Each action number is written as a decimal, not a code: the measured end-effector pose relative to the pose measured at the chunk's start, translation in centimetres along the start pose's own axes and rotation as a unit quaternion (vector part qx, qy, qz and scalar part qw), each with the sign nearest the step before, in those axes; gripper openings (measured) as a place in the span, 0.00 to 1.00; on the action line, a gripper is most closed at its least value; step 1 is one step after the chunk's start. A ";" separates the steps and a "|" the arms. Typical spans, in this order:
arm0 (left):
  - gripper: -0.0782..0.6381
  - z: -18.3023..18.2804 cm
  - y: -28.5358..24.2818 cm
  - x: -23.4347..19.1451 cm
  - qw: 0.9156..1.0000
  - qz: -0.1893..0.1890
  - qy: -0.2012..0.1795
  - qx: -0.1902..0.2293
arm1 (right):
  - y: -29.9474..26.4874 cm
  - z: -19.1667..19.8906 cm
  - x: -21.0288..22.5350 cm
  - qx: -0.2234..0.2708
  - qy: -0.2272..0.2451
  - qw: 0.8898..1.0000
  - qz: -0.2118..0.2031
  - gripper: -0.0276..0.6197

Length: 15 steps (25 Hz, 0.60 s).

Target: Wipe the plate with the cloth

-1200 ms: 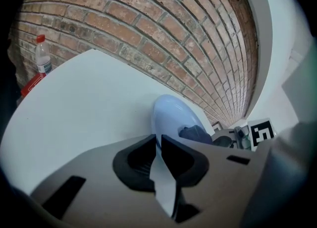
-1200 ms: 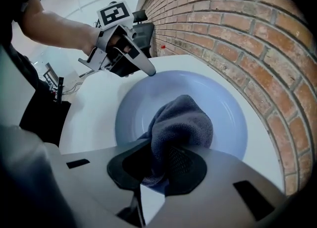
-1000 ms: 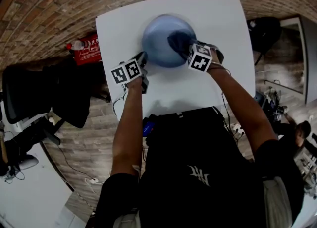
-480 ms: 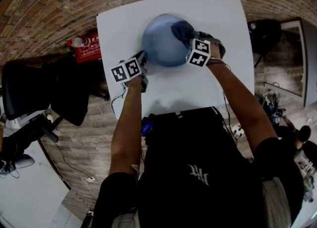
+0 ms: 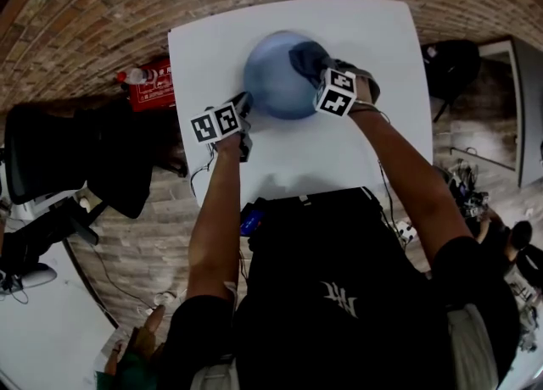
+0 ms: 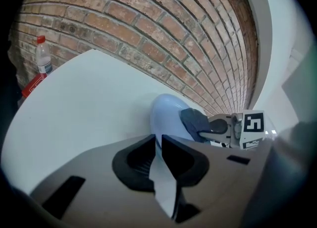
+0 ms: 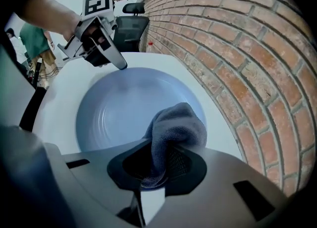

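A pale blue plate [image 5: 273,79] lies on the white table [image 5: 373,32]. My left gripper [image 5: 243,107] is shut on the plate's near-left rim, and the rim [image 6: 159,147] shows between its jaws in the left gripper view. My right gripper [image 5: 322,75] is shut on a dark grey-blue cloth [image 5: 307,59]. The cloth [image 7: 176,128] is bunched and rests on the right side of the plate [image 7: 119,113]. In the right gripper view the left gripper [image 7: 120,65] pinches the plate's far rim. The cloth [image 6: 194,119] and right gripper [image 6: 218,128] also show in the left gripper view.
A brick wall [image 5: 102,7] runs along the table's far side. A red box with a water bottle [image 5: 146,83] sits past the table's left edge, and the bottle [image 6: 43,56] shows in the left gripper view. A black office chair [image 7: 132,21] and a person in green [image 7: 37,43] are beyond the table.
My right gripper has slid the cloth a little across the plate's right side, first away from me, then slightly left. The left gripper and plate have stayed put.
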<state>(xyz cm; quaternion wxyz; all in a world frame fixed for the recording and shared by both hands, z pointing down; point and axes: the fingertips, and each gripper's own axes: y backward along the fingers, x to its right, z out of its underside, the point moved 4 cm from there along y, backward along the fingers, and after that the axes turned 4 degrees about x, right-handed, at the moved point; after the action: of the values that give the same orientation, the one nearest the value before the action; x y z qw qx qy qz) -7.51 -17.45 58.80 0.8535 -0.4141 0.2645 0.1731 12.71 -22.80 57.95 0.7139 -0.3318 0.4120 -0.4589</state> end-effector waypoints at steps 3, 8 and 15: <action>0.17 0.1 0.8 0.1 1.000 -0.003 -0.015 -0.001 | 0.5 -1.6 -0.3 0.023 -0.002 1.000 0.000 0.16; 0.17 -0.9 3.3 0.9 0.993 -0.020 -0.115 0.026 | 2.0 -5.5 -1.8 0.114 -0.056 0.991 -0.032 0.16; 0.13 -4.8 7.2 8.5 0.966 0.068 -0.219 0.123 | 7.3 -10.8 -1.8 0.271 -0.143 0.950 -0.054 0.16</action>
<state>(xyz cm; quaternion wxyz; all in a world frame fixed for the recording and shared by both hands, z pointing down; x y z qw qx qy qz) -5.92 -16.28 46.83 0.9215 -0.2387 0.1177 0.2829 5.44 -19.56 47.43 0.8024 -0.2104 0.1471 -0.5388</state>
